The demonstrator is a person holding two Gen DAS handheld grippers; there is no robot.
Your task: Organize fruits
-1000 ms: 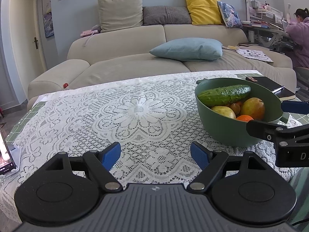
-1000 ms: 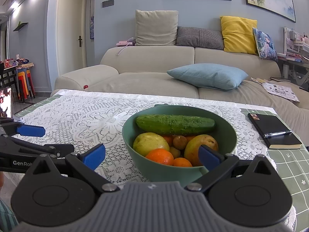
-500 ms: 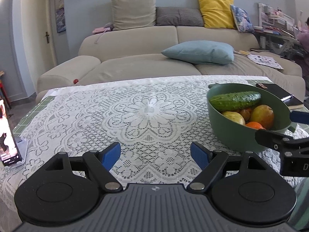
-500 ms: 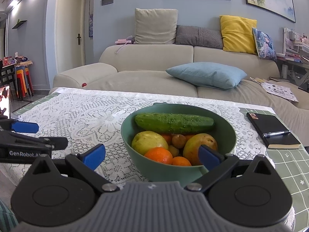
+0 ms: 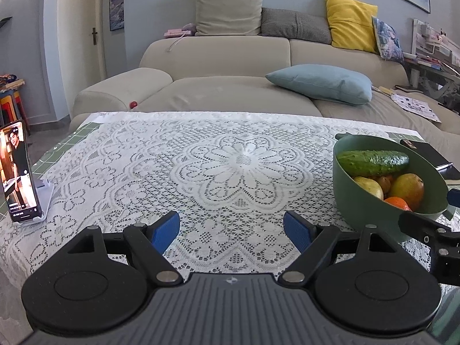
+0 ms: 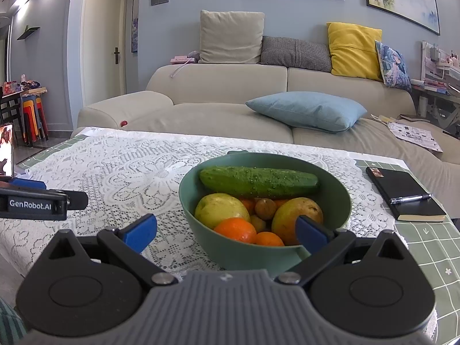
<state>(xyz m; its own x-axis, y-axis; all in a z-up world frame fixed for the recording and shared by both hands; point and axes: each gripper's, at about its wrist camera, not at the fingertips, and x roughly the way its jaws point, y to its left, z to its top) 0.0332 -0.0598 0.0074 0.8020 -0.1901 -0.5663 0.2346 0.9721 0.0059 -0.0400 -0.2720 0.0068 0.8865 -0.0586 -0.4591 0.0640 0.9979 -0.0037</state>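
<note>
Far left of the left gripper's [image 5: 231, 231] fingers, a phone [image 5: 17, 172] stands on a white stand at the edge of the table, screen lit. Next comes the lace cloth [image 5: 201, 172], which covers most of the table [image 6: 431, 247] and runs straight out ahead of the left fingers. Those fingers are spread wide with nothing between them, just lace under the gap.

Off to the right of the left fingers and a bit further out sits the green bowl [image 5: 362, 212], and the right gripper's black arm pokes in from the frame edge just beside the bowl's near wall.

From the right wrist view: the left gripper shows at the far left, level with the right gripper's [image 6: 226, 230] left finger. The right fingers are also wide apart and hold nothing. The bowl [image 6: 250, 253] is dead ahead between them, its near rim sitting right in the gap; can't tell if the right blue pad touches the rim or is just in front of it.

In the bowl, left to right: a yellow-green pear [image 6: 221, 210] at the left, an orange [image 6: 235, 230] in front of it, small brown kiwis [image 6: 266, 208] in the middle, another orange [image 6: 268, 238] at the near rim, and a mango [image 6: 296, 215] just behind the right finger. A cucumber [image 6: 258, 182] lies across the back over all of them.

Right of the right finger, well apart from the bowl, a black notebook [image 6: 402, 192] lies on the green checked mat with a pen [image 6: 411, 198] on top. A sofa [image 6: 230, 109] with cushions is behind the table.
</note>
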